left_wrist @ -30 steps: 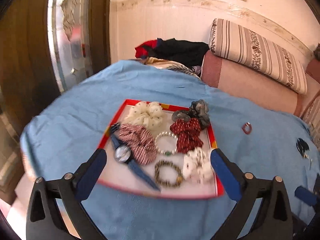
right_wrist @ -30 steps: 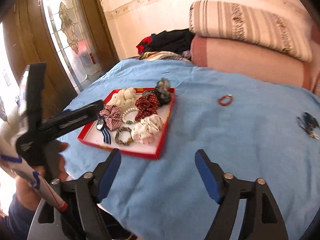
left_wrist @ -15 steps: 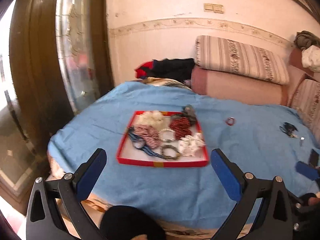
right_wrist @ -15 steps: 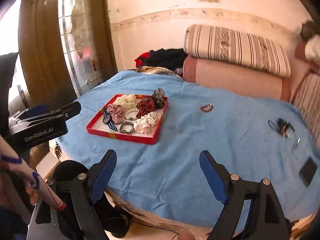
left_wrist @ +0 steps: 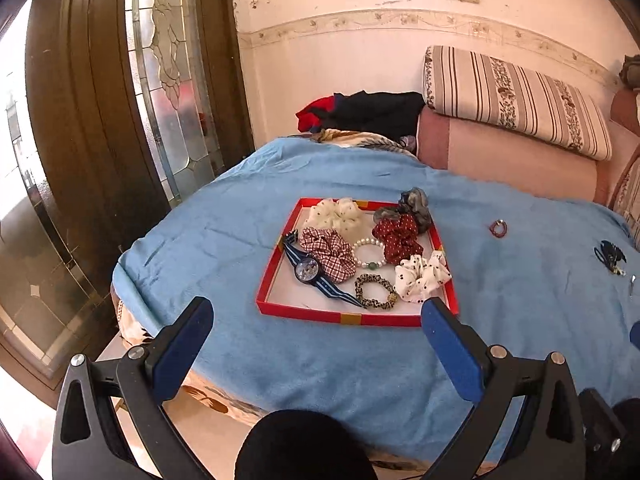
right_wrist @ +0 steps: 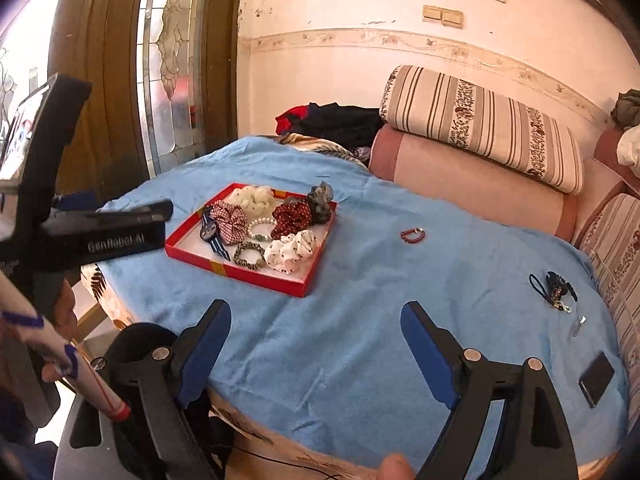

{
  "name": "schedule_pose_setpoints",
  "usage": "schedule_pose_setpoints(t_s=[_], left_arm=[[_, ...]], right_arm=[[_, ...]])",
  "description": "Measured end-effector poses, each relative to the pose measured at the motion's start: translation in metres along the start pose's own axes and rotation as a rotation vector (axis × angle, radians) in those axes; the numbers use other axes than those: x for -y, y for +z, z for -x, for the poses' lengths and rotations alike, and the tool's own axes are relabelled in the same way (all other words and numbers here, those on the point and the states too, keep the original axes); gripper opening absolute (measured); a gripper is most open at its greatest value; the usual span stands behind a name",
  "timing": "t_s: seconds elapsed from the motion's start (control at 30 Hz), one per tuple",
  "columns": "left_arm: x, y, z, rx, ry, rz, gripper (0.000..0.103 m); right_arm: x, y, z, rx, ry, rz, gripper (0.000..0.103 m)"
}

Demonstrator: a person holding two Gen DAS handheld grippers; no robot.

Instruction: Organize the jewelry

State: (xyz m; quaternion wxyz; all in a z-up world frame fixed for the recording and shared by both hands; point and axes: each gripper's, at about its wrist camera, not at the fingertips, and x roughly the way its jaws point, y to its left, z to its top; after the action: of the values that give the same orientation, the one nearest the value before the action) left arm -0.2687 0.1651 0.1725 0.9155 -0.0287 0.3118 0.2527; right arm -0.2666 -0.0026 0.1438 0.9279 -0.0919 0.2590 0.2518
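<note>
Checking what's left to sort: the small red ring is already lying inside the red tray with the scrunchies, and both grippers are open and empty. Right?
Not quite. The small red ring lies outside the red tray, on the blue cloth to its right, as the right wrist view shows. The rest stands: the scrunchies are in the tray, and the left gripper and right gripper are open and empty.

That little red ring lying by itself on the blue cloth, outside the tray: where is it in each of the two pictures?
Left wrist view: the red ring lies right of centre on the blue cloth, to the right of the red tray.
Right wrist view: the red ring lies near the middle, again to the tray's right.
Shared landmark: the striped cushion behind the table.
</note>
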Motion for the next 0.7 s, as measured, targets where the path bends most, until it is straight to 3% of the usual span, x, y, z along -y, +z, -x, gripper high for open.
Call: schedule_pose_setpoints(t_s=[0.7], left_arm=[[-0.003, -0.007, -0.013, -0.021, 0.024, -0.001, 0.103]], right_arm=[[-0.001, -0.003, -0.015, -0.031, 0.017, -0.016, 0.09]])
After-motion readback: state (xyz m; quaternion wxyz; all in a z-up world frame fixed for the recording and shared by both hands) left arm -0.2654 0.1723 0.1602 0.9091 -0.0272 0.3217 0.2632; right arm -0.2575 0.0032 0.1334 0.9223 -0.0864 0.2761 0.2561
